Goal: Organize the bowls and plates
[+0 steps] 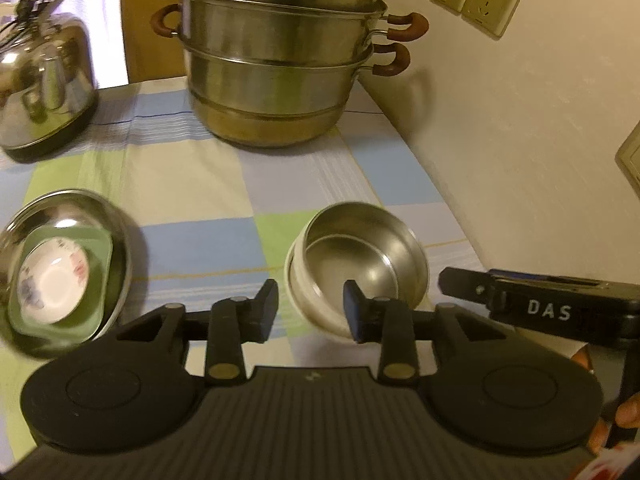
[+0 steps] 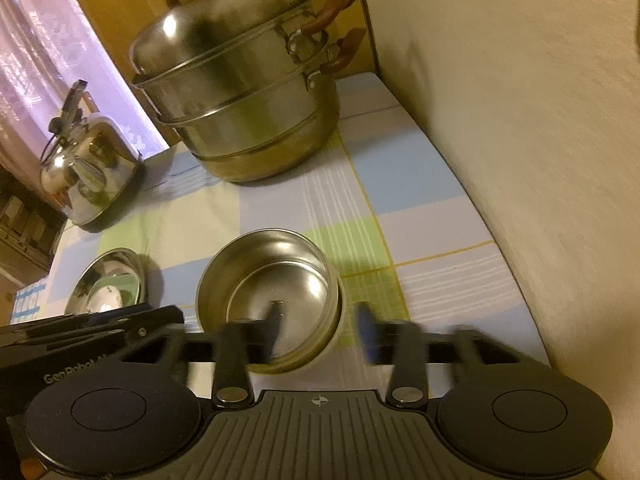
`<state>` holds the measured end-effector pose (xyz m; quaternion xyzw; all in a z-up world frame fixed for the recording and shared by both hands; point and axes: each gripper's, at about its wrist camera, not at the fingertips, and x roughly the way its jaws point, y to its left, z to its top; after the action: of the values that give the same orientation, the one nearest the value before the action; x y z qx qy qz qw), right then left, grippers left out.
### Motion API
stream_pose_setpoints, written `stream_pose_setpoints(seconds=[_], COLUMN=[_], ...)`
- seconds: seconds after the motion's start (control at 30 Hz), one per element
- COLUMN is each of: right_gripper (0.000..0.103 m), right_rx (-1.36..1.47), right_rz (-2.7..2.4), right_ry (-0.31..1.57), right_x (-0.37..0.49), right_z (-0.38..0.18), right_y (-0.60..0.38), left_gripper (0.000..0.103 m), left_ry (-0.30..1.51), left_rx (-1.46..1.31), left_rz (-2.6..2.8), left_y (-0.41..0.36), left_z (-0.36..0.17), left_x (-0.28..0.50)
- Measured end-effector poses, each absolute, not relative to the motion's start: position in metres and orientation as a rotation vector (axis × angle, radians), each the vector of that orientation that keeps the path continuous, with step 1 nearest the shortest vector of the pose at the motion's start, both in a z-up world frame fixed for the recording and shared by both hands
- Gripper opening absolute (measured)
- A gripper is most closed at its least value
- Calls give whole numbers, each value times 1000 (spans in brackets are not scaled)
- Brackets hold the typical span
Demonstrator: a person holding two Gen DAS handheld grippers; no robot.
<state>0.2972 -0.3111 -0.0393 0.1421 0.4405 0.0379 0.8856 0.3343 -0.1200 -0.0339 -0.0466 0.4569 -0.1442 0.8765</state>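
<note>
Both grippers, left (image 1: 310, 306) and right (image 2: 320, 330), are hovering with jaws apart and empty over the steel bowl (image 1: 360, 258), nested in a white bowl (image 1: 298, 292) on the worktop (image 1: 200, 184). Stacking looks finished; next, probably the dish pile (image 1: 60, 268).

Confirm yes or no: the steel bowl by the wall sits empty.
Yes. The steel bowl, nested in a white bowl, shows only its bare shiny bottom.
</note>
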Motion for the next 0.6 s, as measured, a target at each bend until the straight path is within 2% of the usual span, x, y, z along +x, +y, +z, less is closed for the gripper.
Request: stream_pose_setpoints(seconds=[0.13,0.6], right_gripper=[62,63], right_rx=[276,279], right_rz=[102,182], right_ry=[898,891], right_x=[278,216], right_z=[-36,-25], right_y=[-309,-295], left_gripper=[36,45], left_ry=[944,934], left_rx=[-83,-61], left_rz=[-261,-200], left_y=[-114,-92], left_z=[-29,-14], left_x=[313,234])
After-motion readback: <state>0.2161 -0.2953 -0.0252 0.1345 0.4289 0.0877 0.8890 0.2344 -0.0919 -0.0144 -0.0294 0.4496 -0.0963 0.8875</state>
